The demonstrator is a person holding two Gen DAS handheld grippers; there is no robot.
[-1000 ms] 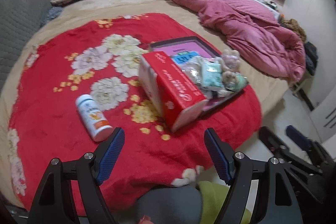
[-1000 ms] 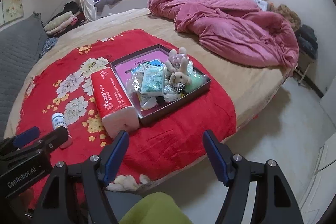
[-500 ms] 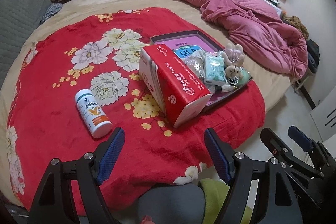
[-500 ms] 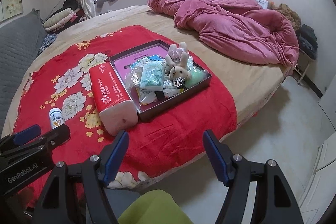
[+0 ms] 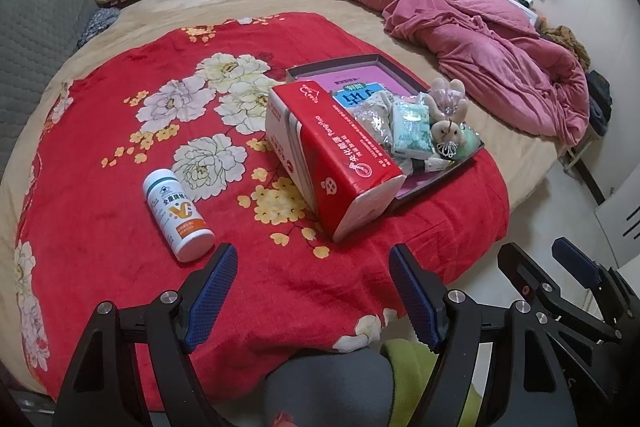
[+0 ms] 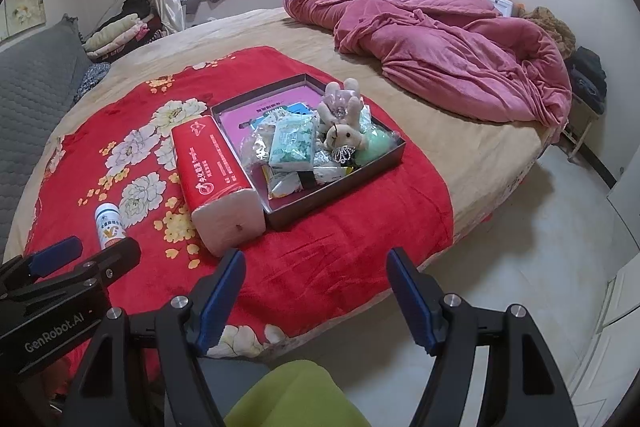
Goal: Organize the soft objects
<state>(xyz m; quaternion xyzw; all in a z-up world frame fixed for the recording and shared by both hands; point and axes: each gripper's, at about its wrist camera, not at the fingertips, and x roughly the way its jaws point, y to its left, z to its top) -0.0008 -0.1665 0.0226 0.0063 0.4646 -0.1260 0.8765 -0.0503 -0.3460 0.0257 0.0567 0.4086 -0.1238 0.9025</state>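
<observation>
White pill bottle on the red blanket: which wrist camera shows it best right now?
The left wrist view: the white pill bottle lies fully visible, label readable, beside the left gripper. In the right wrist view the bottle is small and its lower end is hidden behind the left gripper's body.

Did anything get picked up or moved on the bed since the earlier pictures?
Nothing was picked up or let go. The left gripper only shifted its view a little, so the white bottle and the red tissue pack look slightly nearer. The tray of soft things and the right gripper stayed put, both grippers open and empty.
</observation>
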